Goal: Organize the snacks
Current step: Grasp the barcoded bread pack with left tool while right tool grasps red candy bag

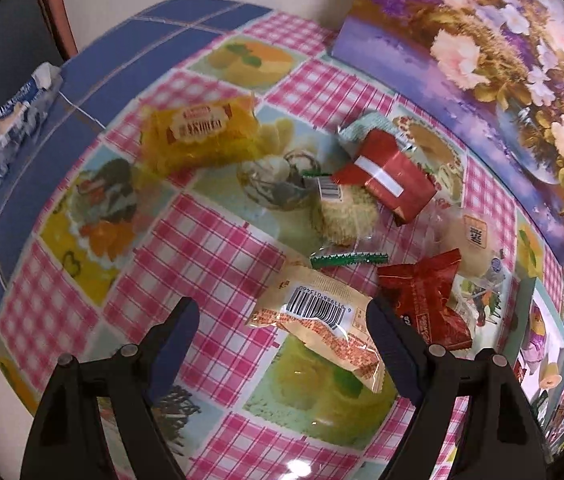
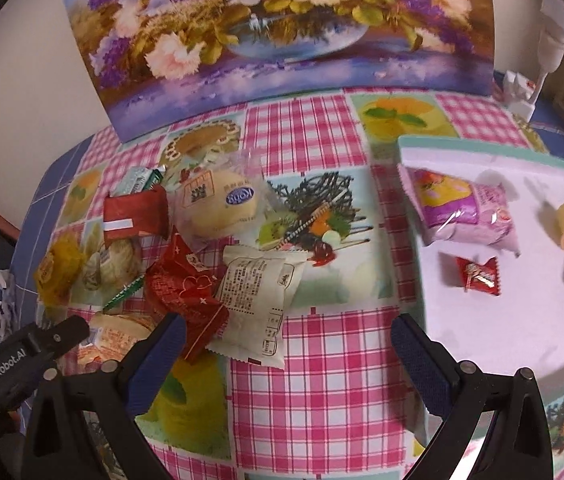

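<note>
A pile of wrapped snacks lies on the checked tablecloth. In the left wrist view my left gripper (image 1: 282, 316) is open just above a beige barcode packet (image 1: 318, 324), with a red packet (image 1: 422, 296), a red box (image 1: 386, 176) and a yellow packet (image 1: 198, 132) beyond. In the right wrist view my right gripper (image 2: 288, 334) is open and empty, over the near edge of a white packet (image 2: 258, 300) beside a red packet (image 2: 182, 288). A white tray (image 2: 522, 344) at right holds a purple packet (image 2: 466, 212), a small red candy (image 2: 478, 276) and two other snacks.
A flower painting (image 2: 282, 28) leans on the wall behind the table. A blue-and-white packet (image 1: 22, 112) lies at the table's far left edge. A white object (image 2: 550, 40) stands at the back right. The left gripper's body (image 2: 22, 364) shows at lower left.
</note>
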